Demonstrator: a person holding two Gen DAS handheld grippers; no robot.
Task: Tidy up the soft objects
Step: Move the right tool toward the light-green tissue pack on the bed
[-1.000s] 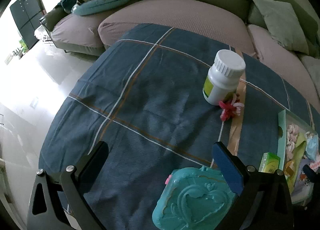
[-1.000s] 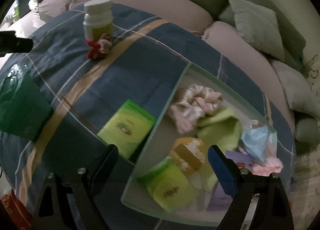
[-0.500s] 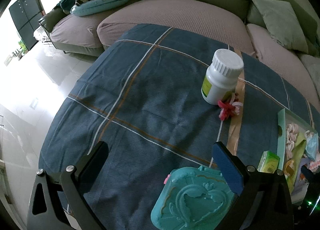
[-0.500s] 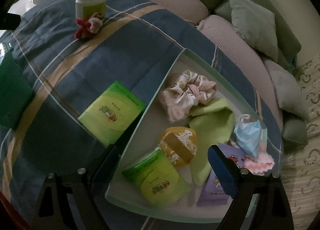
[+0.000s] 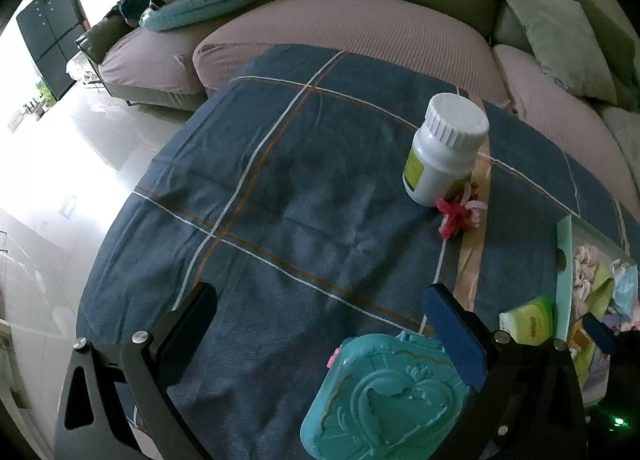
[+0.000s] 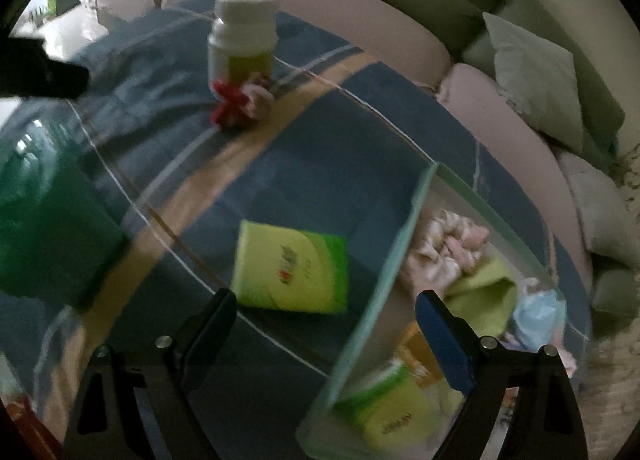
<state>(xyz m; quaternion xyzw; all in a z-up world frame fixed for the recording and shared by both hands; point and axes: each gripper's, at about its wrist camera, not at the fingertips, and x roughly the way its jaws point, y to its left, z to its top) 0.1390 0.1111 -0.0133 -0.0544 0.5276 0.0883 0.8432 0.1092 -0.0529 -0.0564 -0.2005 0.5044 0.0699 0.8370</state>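
Pale green, the tray (image 6: 384, 292) already holds a pink scrunchie (image 6: 452, 248), a green cloth (image 6: 484, 296), a blue mask (image 6: 538, 310) and tissue packs; left of the tray on the bench, one green tissue pack (image 6: 290, 266) lies outside; farther left, a red-pink hair tie (image 6: 240, 102) touches the white bottle (image 6: 242, 38); both seem left to gather; right gripper (image 6: 324, 320) and left gripper (image 5: 320, 312) hover, fingers apart, empty.

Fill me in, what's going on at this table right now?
Both claws are open and empty. The right claw hovers over the green tissue pack lying on the blue checked cloth just outside the pale green tray, which already holds soft items. The left claw hangs near the teal plastic toy case. The red and pink hair tie sits against the white pill bottle.
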